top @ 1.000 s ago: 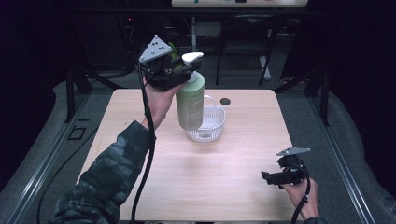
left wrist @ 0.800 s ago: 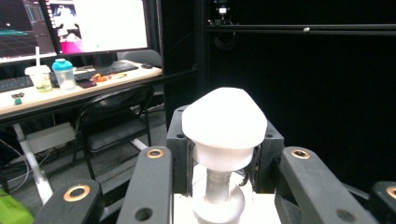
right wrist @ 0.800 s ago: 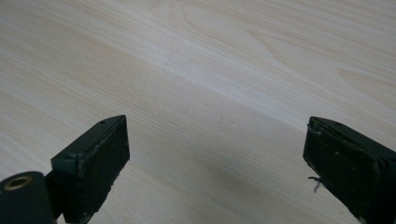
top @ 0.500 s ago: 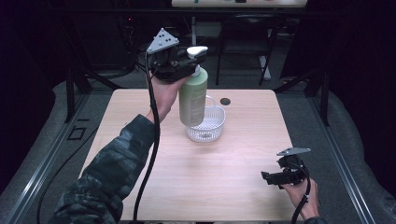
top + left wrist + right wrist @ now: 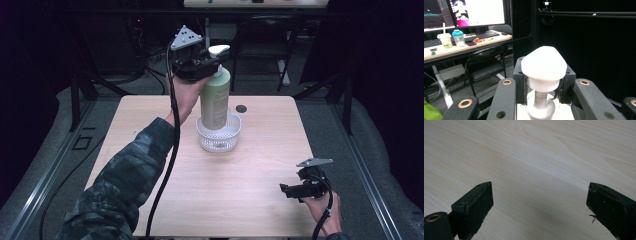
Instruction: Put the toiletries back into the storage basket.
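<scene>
The left tongs [image 5: 207, 64] are clamped on the neck of a pump bottle [image 5: 215, 100], just under its white pump head [image 5: 544, 65], and hold it upright with its base inside or just above the small white basket [image 5: 218, 135] that sits near the middle of the worktop [image 5: 250, 190]; whether the base rests on the basket floor cannot be told. By the look of it, the job of setting the bottle in the basket is nearly done: what seems left is to seat the bottle squarely, let go, and draw the hand away. The right tongs [image 5: 300, 190] lie idle near the worktop's near right corner, jaws spread wide with nothing between them, bare wood beneath. The bottle is a smooth, pale green plastic cylinder with a printed label; its pump head is a rounded, glossy white wedge on a thin stem. The basket is round, shallow and perforated like a sieve. The worktop is light wood with a fine grain. A small dark disc [image 5: 241, 108] lies behind the basket.
</scene>
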A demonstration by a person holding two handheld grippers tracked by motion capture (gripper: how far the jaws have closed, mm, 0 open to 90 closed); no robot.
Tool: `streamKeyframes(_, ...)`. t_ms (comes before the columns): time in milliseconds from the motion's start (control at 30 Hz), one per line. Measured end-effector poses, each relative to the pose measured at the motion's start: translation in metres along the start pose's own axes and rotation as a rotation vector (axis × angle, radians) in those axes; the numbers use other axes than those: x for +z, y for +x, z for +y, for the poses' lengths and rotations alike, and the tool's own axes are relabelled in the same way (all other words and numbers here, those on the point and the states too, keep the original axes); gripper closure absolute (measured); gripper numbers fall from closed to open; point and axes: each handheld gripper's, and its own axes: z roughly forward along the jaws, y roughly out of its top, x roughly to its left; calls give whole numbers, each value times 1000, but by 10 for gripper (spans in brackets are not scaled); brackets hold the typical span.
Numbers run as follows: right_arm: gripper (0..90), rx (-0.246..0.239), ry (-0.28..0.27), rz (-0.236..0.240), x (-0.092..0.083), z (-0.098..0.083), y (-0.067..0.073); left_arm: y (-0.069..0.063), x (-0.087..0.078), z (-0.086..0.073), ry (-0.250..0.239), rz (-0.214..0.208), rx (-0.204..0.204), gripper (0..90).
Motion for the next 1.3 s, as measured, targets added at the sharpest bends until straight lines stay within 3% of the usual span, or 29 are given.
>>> streamKeyframes(633, 67, -1, -2, 5, 0, 0, 1, 1, 23, -6, 28, 14, 4, 670)
streamKeyframes(933, 66, -14, -2, -1, -1, 0, 1, 4, 33, -17, 45, 19, -22, 670)
streamKeyframes(1300, 67, -15, -6, 5, -2, 0, 3, 7, 41, -29, 71, 34, -15, 670)
